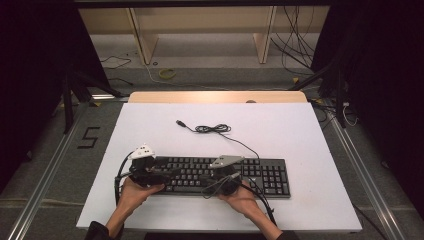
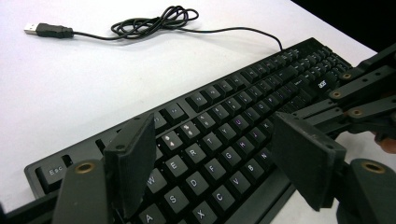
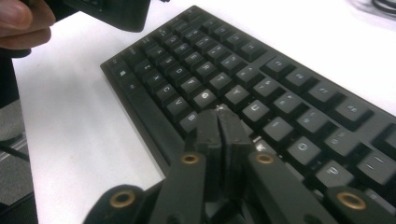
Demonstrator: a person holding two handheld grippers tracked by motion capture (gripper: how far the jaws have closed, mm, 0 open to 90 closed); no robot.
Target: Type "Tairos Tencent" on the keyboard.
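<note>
1. Left claw: jaws spread wide, nothing clamped, sitting over the letter keys at the left end of the keyboard. In the high view it is at the board's left end, held by a hand from below.
2. Right claw: jaws pressed flat together, nothing between them, tips down on the keys around the middle of the letter block. In the high view it is over the board's centre-right, hand behind it.
3. Keyboard: black, full size, flat on the white counter, near the front edge, long side running left to right. White legends on matte black keycaps; Esc at the top left corner; number pad at the right end; small white brand mark above the keys near the right side.
4. Cable: thin, black, leaves the keyboard's back edge, runs away across the counter into a loose coil.
5. USB plug: lies bare on the counter past the coil, silver tip, black shell, well apart from the board.
</note>
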